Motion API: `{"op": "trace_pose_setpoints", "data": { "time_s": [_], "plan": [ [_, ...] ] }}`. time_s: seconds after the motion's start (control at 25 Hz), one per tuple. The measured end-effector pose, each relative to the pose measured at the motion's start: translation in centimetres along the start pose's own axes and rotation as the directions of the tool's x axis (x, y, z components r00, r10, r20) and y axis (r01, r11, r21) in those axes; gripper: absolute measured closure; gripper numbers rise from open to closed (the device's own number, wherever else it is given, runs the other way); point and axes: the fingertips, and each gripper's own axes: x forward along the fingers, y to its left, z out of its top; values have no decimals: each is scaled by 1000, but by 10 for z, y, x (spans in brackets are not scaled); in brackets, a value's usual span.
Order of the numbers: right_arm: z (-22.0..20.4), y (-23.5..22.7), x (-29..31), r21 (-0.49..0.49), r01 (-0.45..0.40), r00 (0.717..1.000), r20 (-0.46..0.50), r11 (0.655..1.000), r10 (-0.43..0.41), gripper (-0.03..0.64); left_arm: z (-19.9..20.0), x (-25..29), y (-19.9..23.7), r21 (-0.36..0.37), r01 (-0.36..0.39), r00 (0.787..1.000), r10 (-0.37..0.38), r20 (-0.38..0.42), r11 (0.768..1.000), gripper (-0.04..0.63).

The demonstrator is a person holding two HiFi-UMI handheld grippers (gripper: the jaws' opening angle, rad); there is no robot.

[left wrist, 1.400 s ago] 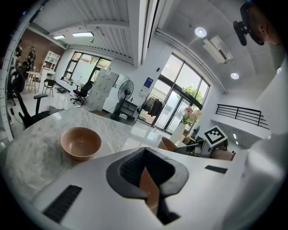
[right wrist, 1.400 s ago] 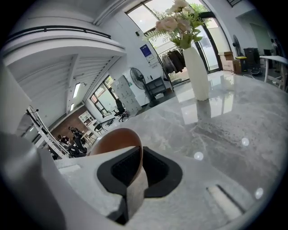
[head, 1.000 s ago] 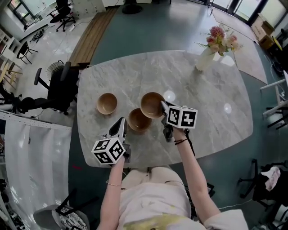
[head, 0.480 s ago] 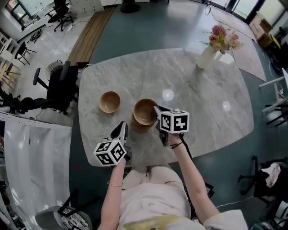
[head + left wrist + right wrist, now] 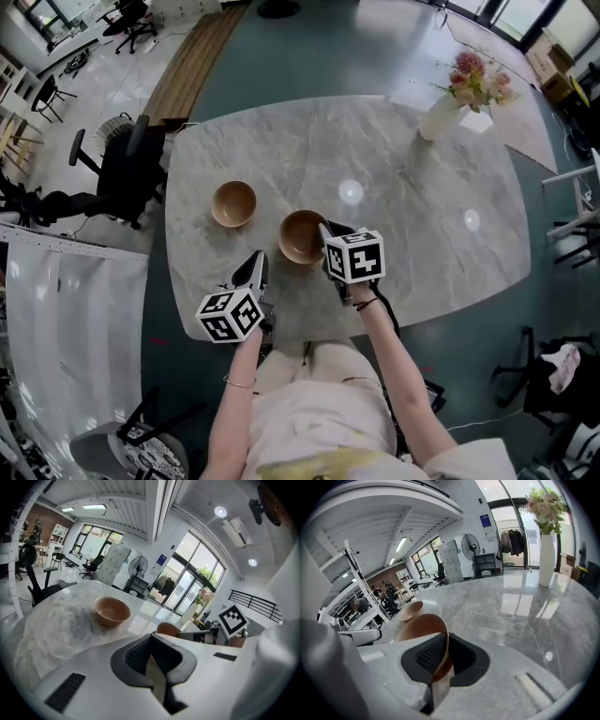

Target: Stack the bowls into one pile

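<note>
Head view, gripped bowl, lone bowl, both empty

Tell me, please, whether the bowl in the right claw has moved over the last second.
Yes: the held bowl moved left in the head view, nearer the lone bowl.

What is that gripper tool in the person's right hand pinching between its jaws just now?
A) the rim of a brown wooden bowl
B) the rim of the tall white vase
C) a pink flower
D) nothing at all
A: the right gripper view shows the right gripper with its jaws closed on the thin rim of the brown wooden bowl.
</note>
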Motion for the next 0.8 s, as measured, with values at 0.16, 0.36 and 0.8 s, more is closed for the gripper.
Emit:
{"op": "trace_pose_setpoints", "data": {
  "time_s": [0.16,0.36,0.8],
  "plan": [
    [-4,2,4,-37,10,1000,-21,999,-11,592,-2,1,1,-5,-1,1000,1,-6,1000,595],
    [-9,4,6,-80,17,999,-39,997,-20,592,-4,1,0,-7,-2,1000,2,-11,1000,595],
    [-9,13,8,-113,-32,999,-25,993,29,575,-4,1,1,-16,-6,1000,5,-8,1000,595]
  ]
}}
